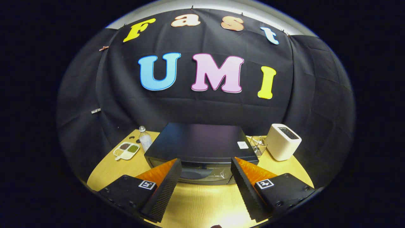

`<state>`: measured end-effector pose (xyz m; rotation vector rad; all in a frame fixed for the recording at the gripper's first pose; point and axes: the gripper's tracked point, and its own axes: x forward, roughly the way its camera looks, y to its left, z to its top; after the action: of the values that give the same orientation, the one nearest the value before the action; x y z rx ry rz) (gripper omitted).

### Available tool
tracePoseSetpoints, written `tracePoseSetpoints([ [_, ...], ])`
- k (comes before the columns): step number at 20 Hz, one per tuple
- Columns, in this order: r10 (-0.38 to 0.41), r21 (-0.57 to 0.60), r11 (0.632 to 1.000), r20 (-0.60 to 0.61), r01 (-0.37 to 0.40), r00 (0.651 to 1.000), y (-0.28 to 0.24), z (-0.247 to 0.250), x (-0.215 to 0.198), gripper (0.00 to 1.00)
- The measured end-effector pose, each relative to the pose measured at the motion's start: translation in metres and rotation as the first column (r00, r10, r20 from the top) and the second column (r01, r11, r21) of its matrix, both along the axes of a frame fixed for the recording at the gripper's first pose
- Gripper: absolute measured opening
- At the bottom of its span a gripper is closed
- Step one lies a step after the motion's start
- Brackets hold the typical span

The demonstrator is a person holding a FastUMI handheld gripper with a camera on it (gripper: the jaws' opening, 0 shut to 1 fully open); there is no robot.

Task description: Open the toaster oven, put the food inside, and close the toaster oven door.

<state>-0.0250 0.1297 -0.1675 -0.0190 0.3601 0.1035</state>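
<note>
From the gripper view, the gripper [206, 164] hangs above the wooden tabletop [202, 202] with its two fingers [166, 186] spread wide apart and nothing between them but bare wood. Straight ahead, just past the fingertips, sits the black toaster oven [202, 144], squarely centred on the gap between the fingers; we look down on its flat dark top, and its front glass door [202, 175] faces the gripper and looks closed, its handle hard to make out. The fingertips are near that door, each one lined up roughly with a front corner of the oven, though whether they touch it cannot be told. Off to the left of the oven stands a small clear bottle [145, 138], and beyond it a white divided dish [126, 150] with dark and greenish fillings. On the right, tucked against the oven's side, there is a small wire basket [258, 145], and next to that a white slot toaster [282, 141], near the tabletop's edge.
</note>
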Motion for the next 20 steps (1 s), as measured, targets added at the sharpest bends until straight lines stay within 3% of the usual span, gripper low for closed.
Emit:
tracePoseSetpoints([
  [7, -0.062, 0.035, 0.998, 0.166, 0.057, 0.984, -0.050, 0.097, -0.002, 0.98],
  [13, -0.114, 0.049, 0.993, 0.327, 0.104, 0.938, -0.114, 0.178, -0.012, 0.98],
  [16, -0.119, 0.035, 0.993, 0.381, 0.114, 0.917, -0.145, 0.202, -0.020, 0.98],
  [20, -0.116, 0.034, 0.993, 0.389, 0.111, 0.914, -0.190, 0.210, -0.031, 0.98],
])
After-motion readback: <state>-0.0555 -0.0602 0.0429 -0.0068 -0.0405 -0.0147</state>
